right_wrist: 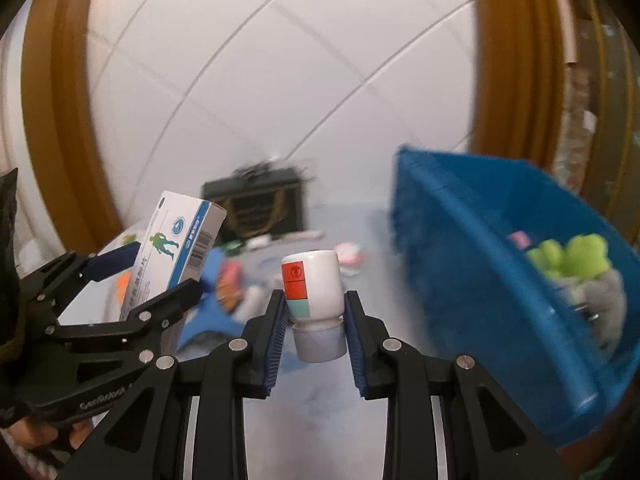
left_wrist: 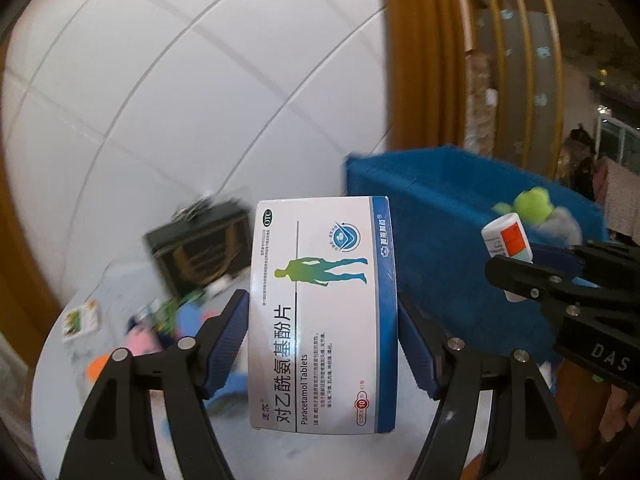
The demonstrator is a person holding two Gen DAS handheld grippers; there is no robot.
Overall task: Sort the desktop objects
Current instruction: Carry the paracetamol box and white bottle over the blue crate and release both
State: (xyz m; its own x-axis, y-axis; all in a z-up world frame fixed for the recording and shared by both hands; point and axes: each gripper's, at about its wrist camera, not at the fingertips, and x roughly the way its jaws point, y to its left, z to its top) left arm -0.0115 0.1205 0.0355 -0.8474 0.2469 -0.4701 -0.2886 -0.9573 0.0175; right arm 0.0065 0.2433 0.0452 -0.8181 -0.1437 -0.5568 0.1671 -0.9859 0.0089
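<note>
My left gripper (left_wrist: 323,320) is shut on a white and blue Paracetamol tablet box (left_wrist: 324,312), held upright above the table; the box also shows in the right wrist view (right_wrist: 180,248). My right gripper (right_wrist: 316,312) is shut on a white pill bottle (right_wrist: 314,292) with a red and teal label, held cap down. The bottle also shows in the left wrist view (left_wrist: 508,242), near the blue bin (left_wrist: 440,216). The blue bin (right_wrist: 460,264) stands to the right and holds a green plush toy (right_wrist: 572,258) and a grey item.
A dark box with gold trim (right_wrist: 256,204) stands at the back of the white table (right_wrist: 320,400). Several blurred small items (left_wrist: 160,320) lie on the table below my left gripper. A white tiled wall and brown frames are behind.
</note>
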